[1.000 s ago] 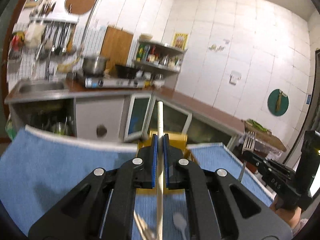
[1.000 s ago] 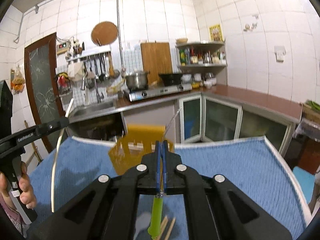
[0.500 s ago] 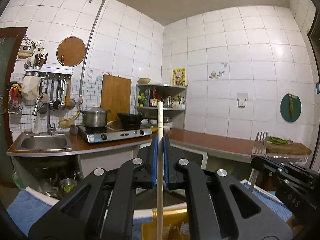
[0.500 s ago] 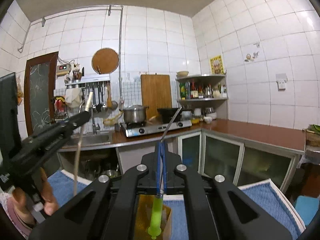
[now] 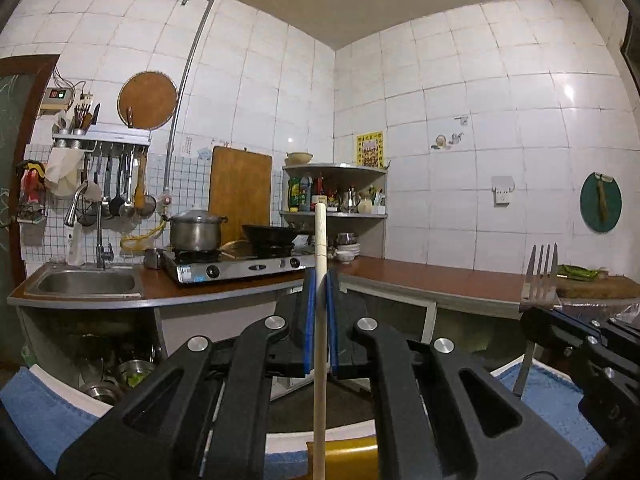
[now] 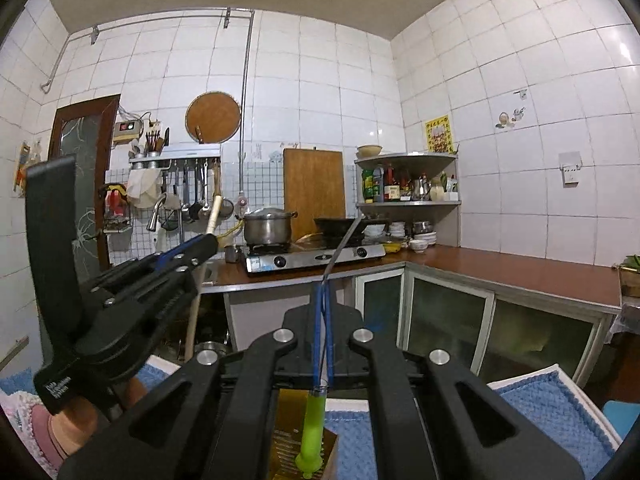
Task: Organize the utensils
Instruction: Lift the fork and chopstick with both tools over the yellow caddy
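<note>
Two tongs are in use, and each one pinches one utensil. My left tongs (image 5: 319, 320) are pressed together on one pale wooden stick (image 5: 320, 312), which stands almost upright between the blue pads (image 5: 308, 320) and reaches below the lower edge of the left view. My right tongs (image 6: 323, 332) are pressed together on one fork (image 6: 320, 360); its green handle (image 6: 312, 436) hangs down and its metal neck rises above the tongs, while the four tines (image 5: 541, 276) show at the right of the left view. Both tongs are held level, above one yellow holder (image 6: 280, 452) that stands on the blue towel (image 6: 552, 404) on the table; in the left view only the yellow rim (image 5: 348, 450) shows, just beside the stick. I judge that both utensils are being carried to this holder and are not yet inside it. Several things could go wrong here. Each utensil is long and held at only one narrow place, so it could swing or slip between the pads if I turn my hand too fast. Both utensils also hang close to the same holder, so the stick and the fork could knock each other or strike the rim and push the light holder over. Finally, I cannot see the openings of the holder from here, so the lower end of the stick could miss and land on the towel.
</note>
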